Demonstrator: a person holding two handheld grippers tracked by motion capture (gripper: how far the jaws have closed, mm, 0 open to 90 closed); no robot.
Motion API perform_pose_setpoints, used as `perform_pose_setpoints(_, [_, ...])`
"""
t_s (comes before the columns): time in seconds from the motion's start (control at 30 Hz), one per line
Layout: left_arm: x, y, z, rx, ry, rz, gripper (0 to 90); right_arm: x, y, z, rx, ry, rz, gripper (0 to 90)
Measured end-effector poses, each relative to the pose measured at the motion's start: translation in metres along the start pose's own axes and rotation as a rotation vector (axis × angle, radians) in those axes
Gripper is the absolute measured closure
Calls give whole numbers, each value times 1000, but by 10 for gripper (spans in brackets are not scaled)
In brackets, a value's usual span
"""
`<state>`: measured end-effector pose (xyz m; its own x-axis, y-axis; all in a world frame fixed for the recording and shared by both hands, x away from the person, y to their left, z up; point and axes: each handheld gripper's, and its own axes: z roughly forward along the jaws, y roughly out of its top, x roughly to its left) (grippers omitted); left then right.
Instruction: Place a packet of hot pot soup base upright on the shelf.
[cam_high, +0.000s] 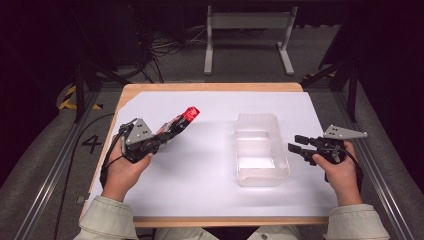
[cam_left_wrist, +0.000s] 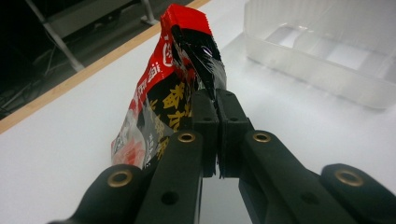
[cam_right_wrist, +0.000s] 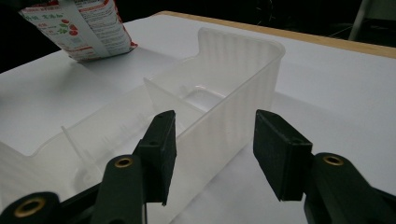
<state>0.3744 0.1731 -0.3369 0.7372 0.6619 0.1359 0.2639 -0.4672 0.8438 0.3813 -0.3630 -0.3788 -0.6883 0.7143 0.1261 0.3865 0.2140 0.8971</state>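
A red and black snack packet (cam_high: 188, 115) hangs tilted above the white sheet, left of centre. My left gripper (cam_high: 172, 128) is shut on the packet's (cam_left_wrist: 173, 79) lower edge, and the jaws (cam_left_wrist: 217, 112) meet with the foil pinched between them. A clear plastic bin (cam_high: 260, 150) with inner dividers stands right of centre with nothing in it. My right gripper (cam_high: 295, 145) is open just off the bin's right wall. In the right gripper view the bin's wall (cam_right_wrist: 233, 93) lies straight ahead of the open gripper (cam_right_wrist: 212, 149), and the packet (cam_right_wrist: 84, 28) shows beyond at the top left.
A white sheet (cam_high: 200, 175) covers the wooden table (cam_high: 210, 87), whose far edge shows bare wood. A metal frame (cam_high: 247, 30) and cables lie on the floor beyond. Aluminium rails (cam_high: 55, 170) run along both sides of the table.
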Motion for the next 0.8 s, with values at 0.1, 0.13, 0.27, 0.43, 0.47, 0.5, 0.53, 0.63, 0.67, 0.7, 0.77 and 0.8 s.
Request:
perform_pose_setpoints(0.1, [-2,4,-2,13,-6,0,882,0,0,0,-6,3,6,500])
perform_pose_setpoints(0.13, [-3,5,-3,10,-8,-11,882,0,0,0,-8,5,8,501])
perform_pose_setpoints(0.27, [-2,10,-8,0,-24,-35,883,1,1,-1,-11,7,4,502])
perform_pose_setpoints(0.43, [-2,16,-16,-24,-57,-72,884,2,2,-2,-17,10,2,503])
perform_pose_setpoints(0.47, [-2,17,-18,-27,-63,-73,884,2,2,-2,-19,11,1,503])
perform_pose_setpoints(0.5, [-2,18,-19,-28,-66,-73,884,3,2,-2,-21,12,3,503])
perform_pose_setpoints(0.53, [-3,19,-20,-37,-64,-74,884,2,3,-2,-22,12,-1,503])
perform_pose_setpoints(0.63, [-2,22,-24,-70,-87,-92,884,4,4,-2,-25,14,-2,504])
perform_pose_setpoints(0.67, [-1,23,-25,-81,-102,-99,884,5,5,-3,-26,15,-7,504])
perform_pose_setpoints(0.7, [0,24,-27,-96,-114,-110,884,5,6,-3,-28,19,-6,504])
perform_pose_setpoints(0.77, [0,26,-30,-118,-140,-114,885,7,8,-3,-38,32,-4,503])
perform_pose_setpoints(0.8, [0,26,-31,-125,-150,-113,884,8,9,-4,-42,37,-9,503])
